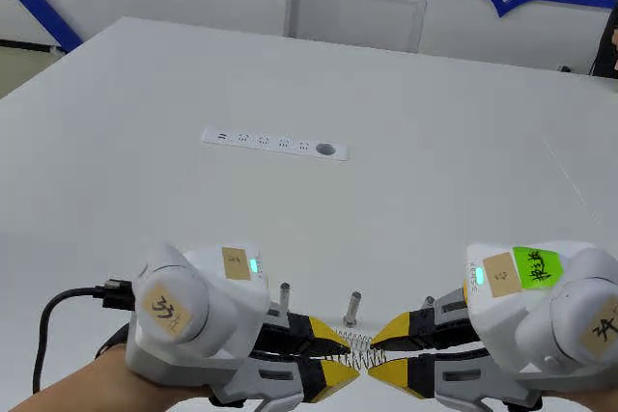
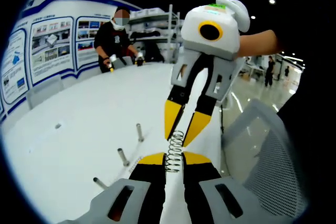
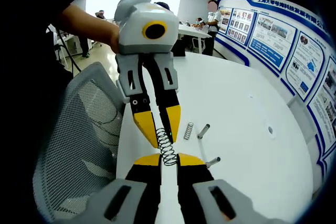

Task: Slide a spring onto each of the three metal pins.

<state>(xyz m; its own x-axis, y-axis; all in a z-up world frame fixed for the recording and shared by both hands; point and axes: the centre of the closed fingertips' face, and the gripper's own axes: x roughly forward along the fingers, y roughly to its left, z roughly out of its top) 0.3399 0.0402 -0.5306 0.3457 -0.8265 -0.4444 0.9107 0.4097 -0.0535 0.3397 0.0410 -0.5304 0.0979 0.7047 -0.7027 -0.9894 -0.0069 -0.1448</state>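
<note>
A metal spring [image 1: 357, 347] hangs between the two grippers, just above the white table [image 1: 193, 209] near its front edge. My left gripper [image 1: 343, 356] grips one end; the coil sits between its yellow pads [image 2: 152, 158]. My right gripper [image 1: 379, 354] grips the other end, seen between its own tips [image 3: 169, 160]. Three upright metal pins stand just behind: left pin [image 1: 285, 294], middle pin [image 1: 352, 308], right pin [image 1: 428, 303]. All three pins look bare. A second spring [image 3: 188, 130] lies on the table beside a pin [image 3: 203, 130].
A power strip [image 1: 275, 142] is set into the table's middle. A black cable [image 1: 48, 325] trails from the left gripper. A mesh chair [image 3: 89, 124] stands at the table's near side, and another chair [image 1: 355, 14] at the far side. A person [image 2: 115, 40] works at a distant table.
</note>
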